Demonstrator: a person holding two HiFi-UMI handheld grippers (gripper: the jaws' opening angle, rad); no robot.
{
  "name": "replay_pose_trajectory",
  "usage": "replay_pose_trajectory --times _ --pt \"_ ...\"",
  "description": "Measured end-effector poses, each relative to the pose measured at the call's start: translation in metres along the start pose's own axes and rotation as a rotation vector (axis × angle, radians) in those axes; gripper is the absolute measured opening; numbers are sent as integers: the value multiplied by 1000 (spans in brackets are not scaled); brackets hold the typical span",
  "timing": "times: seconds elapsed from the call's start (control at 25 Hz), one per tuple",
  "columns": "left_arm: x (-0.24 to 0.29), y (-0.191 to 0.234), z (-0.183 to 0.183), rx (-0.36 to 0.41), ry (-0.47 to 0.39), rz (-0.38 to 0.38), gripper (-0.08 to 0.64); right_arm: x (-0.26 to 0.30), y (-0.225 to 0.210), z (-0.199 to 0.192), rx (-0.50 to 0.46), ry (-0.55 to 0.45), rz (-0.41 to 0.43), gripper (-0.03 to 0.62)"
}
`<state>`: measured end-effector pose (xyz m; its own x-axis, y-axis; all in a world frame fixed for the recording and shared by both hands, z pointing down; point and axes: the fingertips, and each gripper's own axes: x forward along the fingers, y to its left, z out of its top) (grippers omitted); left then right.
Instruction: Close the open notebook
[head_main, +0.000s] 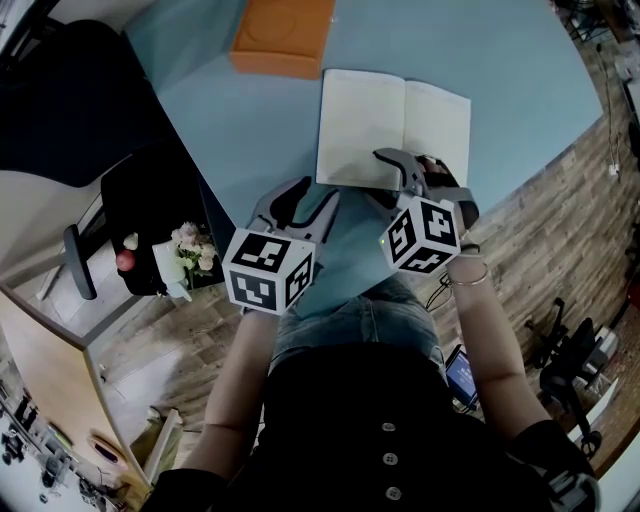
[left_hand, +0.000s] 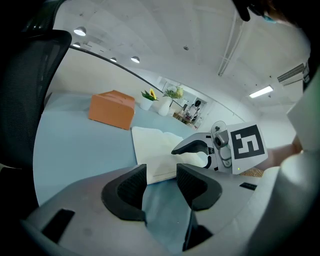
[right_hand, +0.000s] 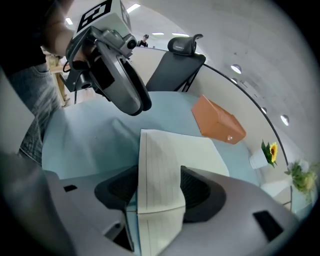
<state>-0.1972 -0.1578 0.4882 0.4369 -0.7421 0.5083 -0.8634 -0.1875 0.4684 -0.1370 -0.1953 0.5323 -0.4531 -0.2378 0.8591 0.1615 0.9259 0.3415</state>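
Note:
The open notebook (head_main: 392, 130) lies flat on the blue table (head_main: 520, 90) with its cream pages up. My right gripper (head_main: 392, 165) is at the near edge of the right page. In the right gripper view that page (right_hand: 160, 170) fills the gap between the jaws of the right gripper (right_hand: 159, 187), which stand apart, open. My left gripper (head_main: 305, 197) hovers over bare table just left of the notebook's near left corner, open and empty. From the left gripper (left_hand: 161, 182) I see the notebook (left_hand: 155, 150) ahead and the right gripper (left_hand: 187, 152) at its edge.
An orange box (head_main: 280, 35) sits on the table beyond the notebook's left page. A black office chair (head_main: 60, 100) stands left of the table. Small flower pots (left_hand: 155, 102) are at the table's far side. The near table edge runs just under both grippers.

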Motion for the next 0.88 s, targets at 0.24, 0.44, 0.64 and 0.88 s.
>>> replay_pose_trajectory --times 0.24,0.44,0.64,0.88 --pt "1 2 -3 -17 0 8 172 0 7 1 -42 -18 8 225" --pt "0 5 -4 -39 -6 15 172 0 15 0 -12 -31 12 144" --pt "0 8 -7 -45 -2 3 172 1 21 2 0 -40 -14 92" --pt "3 4 -8 -34 11 -8 172 -8 17 5 30 -93 -92 53"
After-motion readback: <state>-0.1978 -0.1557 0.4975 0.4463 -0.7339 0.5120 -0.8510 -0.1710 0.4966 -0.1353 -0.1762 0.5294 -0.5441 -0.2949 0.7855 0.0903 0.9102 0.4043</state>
